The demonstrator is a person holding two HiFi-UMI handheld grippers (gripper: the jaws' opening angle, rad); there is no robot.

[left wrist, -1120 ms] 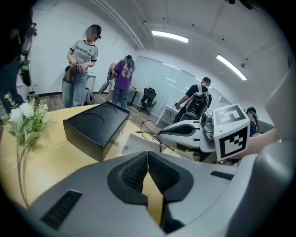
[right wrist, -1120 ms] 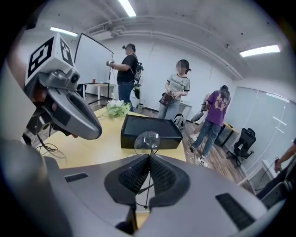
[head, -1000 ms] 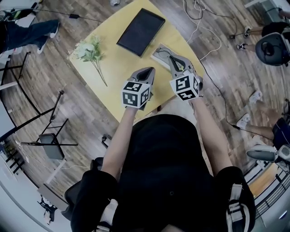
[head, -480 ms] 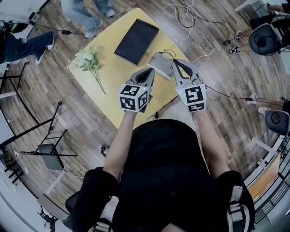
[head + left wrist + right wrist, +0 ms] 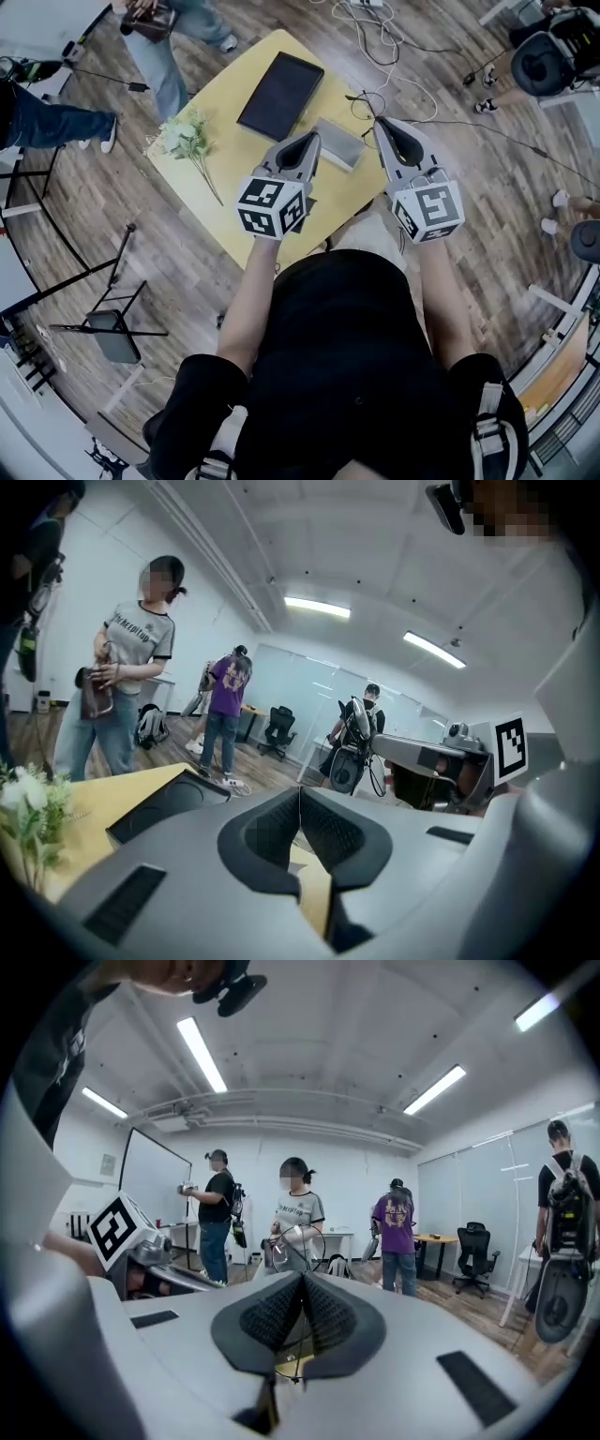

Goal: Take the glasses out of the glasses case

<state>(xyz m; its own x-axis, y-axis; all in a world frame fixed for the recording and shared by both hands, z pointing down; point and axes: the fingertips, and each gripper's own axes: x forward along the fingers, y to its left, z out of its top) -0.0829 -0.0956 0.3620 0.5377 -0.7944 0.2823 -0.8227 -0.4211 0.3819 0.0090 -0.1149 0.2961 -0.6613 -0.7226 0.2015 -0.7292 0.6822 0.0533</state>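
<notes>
Flowers [image 5: 185, 131]: lying at the left edge of the yellow desk [image 5: 239, 178]
Left gripper [image 5: 309, 142]: above the desk, fingers clenched together, nothing between them
Glasses case [image 5: 339, 146]: grey, on the desk, between the two grippers
Right gripper [image 5: 382, 127]: fingers clenched on the thin wire frame
Glasses [image 5: 295, 1246]: in the air, apart from the case, at its right

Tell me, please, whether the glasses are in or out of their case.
Out. The right gripper is shut on the glasses, holding them apart from the glasses case on the table.
</notes>
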